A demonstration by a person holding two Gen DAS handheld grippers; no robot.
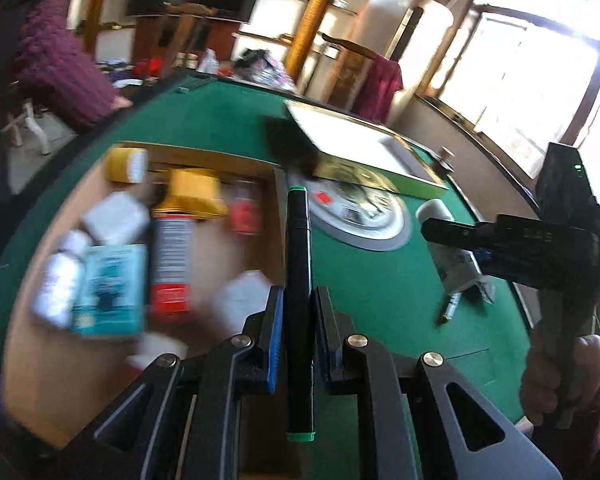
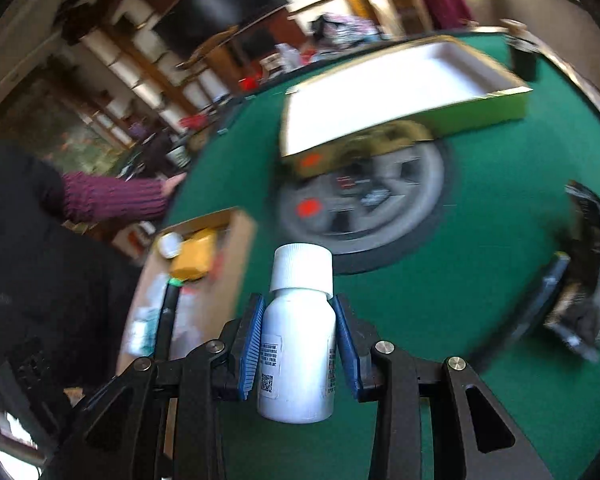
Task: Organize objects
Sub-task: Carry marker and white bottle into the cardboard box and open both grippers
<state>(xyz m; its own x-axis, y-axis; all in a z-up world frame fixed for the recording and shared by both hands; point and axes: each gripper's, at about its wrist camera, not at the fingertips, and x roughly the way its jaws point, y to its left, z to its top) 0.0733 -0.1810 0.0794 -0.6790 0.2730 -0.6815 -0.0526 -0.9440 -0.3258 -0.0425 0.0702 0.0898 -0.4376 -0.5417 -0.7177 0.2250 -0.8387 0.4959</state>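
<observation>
My left gripper (image 1: 297, 300) is shut on a black marker with green ends (image 1: 298, 264), held above the right edge of a cardboard box (image 1: 40, 344) that holds several bottles, a teal carton (image 1: 110, 290) and a yellow-capped spray can (image 1: 172, 248). My right gripper (image 2: 298, 312) is shut on a white pill bottle (image 2: 298, 344) with a white cap, held upright above the green table (image 2: 480, 288). The right gripper also shows in the left wrist view (image 1: 432, 226), at the right. The box shows in the right wrist view (image 2: 236, 248), to the left.
A round grey hub with red dots (image 1: 360, 216) sits in the table's middle. A white-lined tray with gold and green sides (image 2: 388, 92) lies behind it. A small tube and loose packaging (image 1: 460, 276) lie under the right gripper. A person in a maroon sleeve (image 2: 112, 198) reaches at the left.
</observation>
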